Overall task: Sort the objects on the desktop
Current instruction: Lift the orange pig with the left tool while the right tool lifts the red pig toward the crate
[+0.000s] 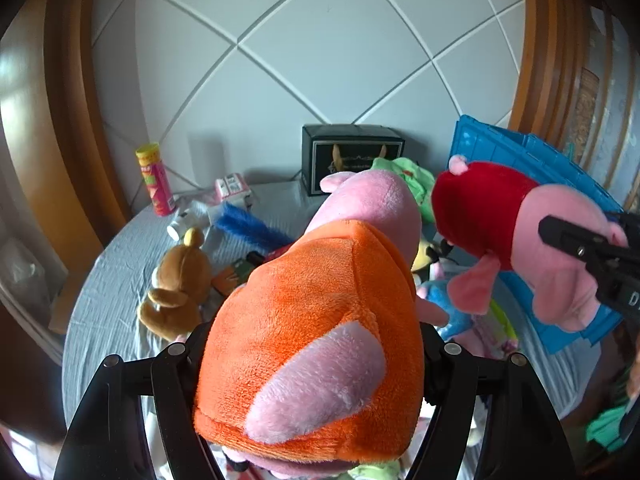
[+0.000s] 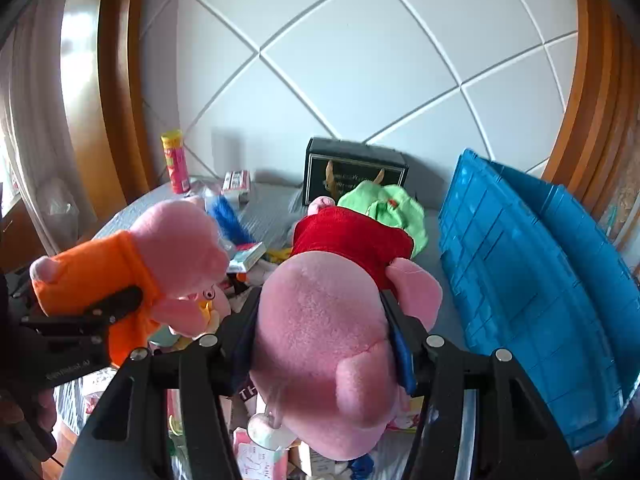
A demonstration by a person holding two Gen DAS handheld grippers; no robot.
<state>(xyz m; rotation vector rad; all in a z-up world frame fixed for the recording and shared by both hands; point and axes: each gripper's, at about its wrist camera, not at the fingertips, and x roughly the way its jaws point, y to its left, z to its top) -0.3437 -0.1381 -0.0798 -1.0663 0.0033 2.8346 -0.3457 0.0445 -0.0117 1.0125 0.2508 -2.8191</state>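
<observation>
The left gripper (image 1: 310, 360) is seen closed around a pink pig plush in an orange dress (image 1: 316, 328), its two fingers pressed into the orange fabric on either side. The plush is held clear of the table, its pink head pointing away towards 12 o'clock. In the right wrist view the same toy (image 2: 132, 276) appears at 9 o'clock, with one black finger of the left gripper (image 2: 96, 320) laid across the orange dress.

The right gripper (image 2: 320, 336) is clamped on the pink head of a second pig plush in a red dress (image 2: 320, 320), the fingers being spread only as far as the plush fills them. The red dress lies farther out, towards 12 o'clock. From the left wrist view this plush (image 1: 520, 240) is seen at 3 o'clock, held by the right gripper (image 1: 592, 252) in front of a blue plastic crate (image 1: 552, 168).

The crate (image 2: 532, 280) is tilted and fills the 3 o'clock side of the right wrist view. On the grey tablecloth (image 1: 116, 280) below, other things are scattered: a brown teddy bear (image 1: 176, 284) at 9 o'clock, a pink chip can (image 1: 156, 180) standing upright at 10 o'clock, a blue brush (image 1: 248, 228) near the middle, a black box (image 1: 352, 156) against the wall at 12 o'clock, and a green plush (image 2: 388, 212) just in front of the box.
</observation>
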